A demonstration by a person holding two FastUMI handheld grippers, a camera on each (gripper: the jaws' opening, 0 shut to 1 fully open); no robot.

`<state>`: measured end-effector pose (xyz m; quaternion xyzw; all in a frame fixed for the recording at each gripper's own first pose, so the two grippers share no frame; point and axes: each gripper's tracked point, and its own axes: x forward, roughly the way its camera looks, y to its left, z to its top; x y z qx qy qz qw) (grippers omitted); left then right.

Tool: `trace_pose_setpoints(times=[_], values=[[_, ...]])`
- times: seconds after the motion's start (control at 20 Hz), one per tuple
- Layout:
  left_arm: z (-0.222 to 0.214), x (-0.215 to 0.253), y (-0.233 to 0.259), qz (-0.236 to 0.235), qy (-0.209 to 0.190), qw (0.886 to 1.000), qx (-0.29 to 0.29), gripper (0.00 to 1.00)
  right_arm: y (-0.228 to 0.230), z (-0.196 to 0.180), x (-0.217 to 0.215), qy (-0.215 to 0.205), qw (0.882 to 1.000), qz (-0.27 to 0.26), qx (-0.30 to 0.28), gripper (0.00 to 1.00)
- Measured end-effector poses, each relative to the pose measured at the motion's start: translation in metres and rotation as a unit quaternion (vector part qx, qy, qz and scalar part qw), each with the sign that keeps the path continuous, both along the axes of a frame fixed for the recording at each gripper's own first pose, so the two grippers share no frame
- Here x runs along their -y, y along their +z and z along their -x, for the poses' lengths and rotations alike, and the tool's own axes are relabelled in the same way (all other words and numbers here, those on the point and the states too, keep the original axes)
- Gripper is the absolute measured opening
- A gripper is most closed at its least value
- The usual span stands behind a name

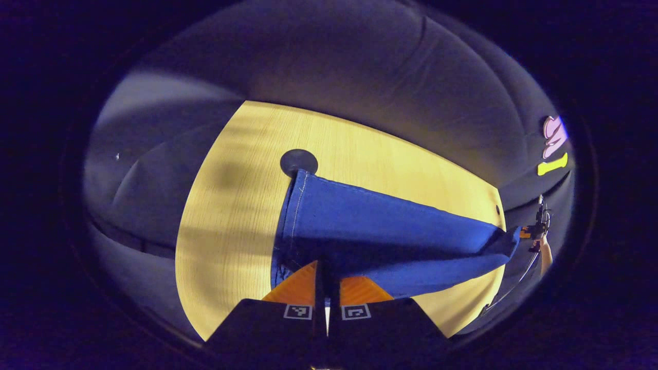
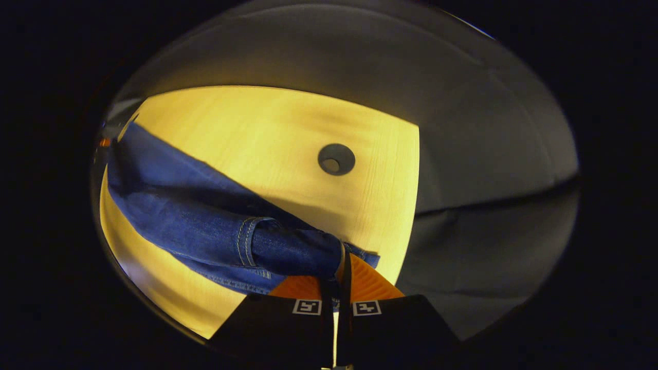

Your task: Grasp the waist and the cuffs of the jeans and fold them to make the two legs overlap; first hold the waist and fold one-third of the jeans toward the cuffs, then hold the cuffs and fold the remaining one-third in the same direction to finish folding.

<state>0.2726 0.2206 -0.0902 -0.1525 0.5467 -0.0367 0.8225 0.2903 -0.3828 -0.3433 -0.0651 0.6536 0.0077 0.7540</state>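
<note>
In the left gripper view we see our left hand-held gripper [image 1: 326, 280] pinched narrow on the cuff end of the jeans [image 1: 380, 226], which stretch taut above the tabletop [image 1: 226, 216] toward the other hand-held gripper [image 1: 534, 234]. In the right gripper view, our right hand-held gripper [image 2: 340, 281] clamps the bunched waist of the jeans [image 2: 205, 226], near a round hole [image 2: 336, 159].
</note>
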Motion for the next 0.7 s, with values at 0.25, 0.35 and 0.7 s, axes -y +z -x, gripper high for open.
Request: trace_pose_setpoints(times=[0.25, 0.35, 0.7], values=[[-0.004, 0.009, 0.008, 0.012, 0.001, 1.000, 0.018, 0.41, 0.022, -0.016, -0.001, -0.107, 0.992, -0.028, 0.054, 0.53], [-0.004, 0.012, 0.027, 0.003, 0.002, 0.998, 0.056, 0.80, 0.032, -0.011, -0.011, -0.128, 0.986, -0.053, 0.092, 0.83], [0.051, 0.016, 0.110, -0.093, 0.005, 0.966, 0.239, 0.97, 0.084, 0.034, -0.025, -0.163, 0.959, -0.014, 0.233, 0.99]])
